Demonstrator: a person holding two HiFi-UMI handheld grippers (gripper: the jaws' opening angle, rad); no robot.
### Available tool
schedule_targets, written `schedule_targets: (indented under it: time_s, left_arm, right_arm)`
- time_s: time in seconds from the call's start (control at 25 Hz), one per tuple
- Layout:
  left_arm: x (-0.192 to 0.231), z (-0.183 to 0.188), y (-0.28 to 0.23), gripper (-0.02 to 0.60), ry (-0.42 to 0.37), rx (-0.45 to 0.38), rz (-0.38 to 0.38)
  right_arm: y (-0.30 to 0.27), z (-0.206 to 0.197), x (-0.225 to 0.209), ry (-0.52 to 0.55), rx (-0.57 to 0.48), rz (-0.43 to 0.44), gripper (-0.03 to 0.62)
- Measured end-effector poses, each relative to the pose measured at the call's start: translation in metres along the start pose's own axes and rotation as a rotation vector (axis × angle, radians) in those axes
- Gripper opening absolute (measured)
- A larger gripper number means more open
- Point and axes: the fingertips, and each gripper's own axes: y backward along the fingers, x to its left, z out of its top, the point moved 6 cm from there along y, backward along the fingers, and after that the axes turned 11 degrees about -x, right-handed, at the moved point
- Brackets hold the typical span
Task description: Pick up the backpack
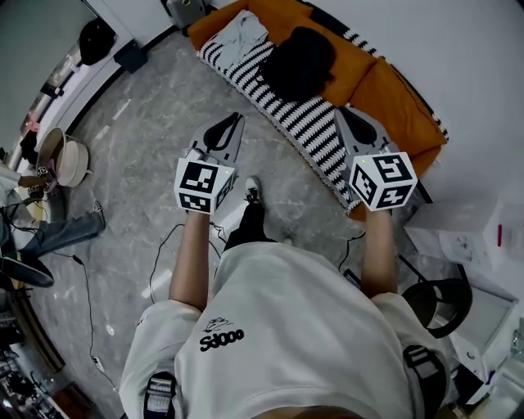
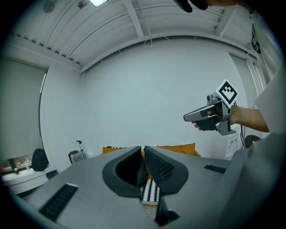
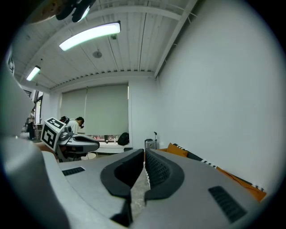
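Observation:
A black backpack (image 1: 296, 61) lies on the striped blanket (image 1: 286, 106) of an orange sofa (image 1: 393, 98), ahead of both grippers. My left gripper (image 1: 237, 118) is held over the marble floor, short of the sofa's front edge, jaws shut and empty. My right gripper (image 1: 341, 111) hovers over the blanket's right end, also shut with nothing in it. In the left gripper view the shut jaws (image 2: 143, 148) hide the backpack; only the sofa (image 2: 178, 149) and blanket (image 2: 150, 192) show. The right gripper view looks along its shut jaws (image 3: 144, 151) toward the sofa's end (image 3: 178, 150).
A grey suitcase (image 1: 184, 10) stands left of the sofa. White boxes (image 1: 467, 233) and a black bin (image 1: 442, 304) sit at the right. Cables (image 1: 164, 254) trail over the floor. Another person's legs (image 1: 61, 233) and a round tub (image 1: 64, 157) are at the left.

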Motion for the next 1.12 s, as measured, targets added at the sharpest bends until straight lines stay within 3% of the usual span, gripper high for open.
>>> schedule_targets:
  time_s: [0.24, 0.52, 1.12]
  left_arm:
    - [0.078, -0.024, -0.067, 0.040, 0.034, -0.004, -0.032]
    - [0.151, -0.018, -0.145, 0.040, 0.011, -0.018, -0.123]
    - [0.251, -0.038, -0.238, 0.040, 0.052, -0.006, -0.198]
  right_arm:
    - [-0.081, 0.005, -0.019, 0.039, -0.013, -0.062, 0.037]
    - [-0.175, 0.024, -0.042, 0.060, 0.002, -0.110, 0.037]
    - [-0.302, 0.019, -0.081, 0.049, 0.068, -0.189, 0.037]
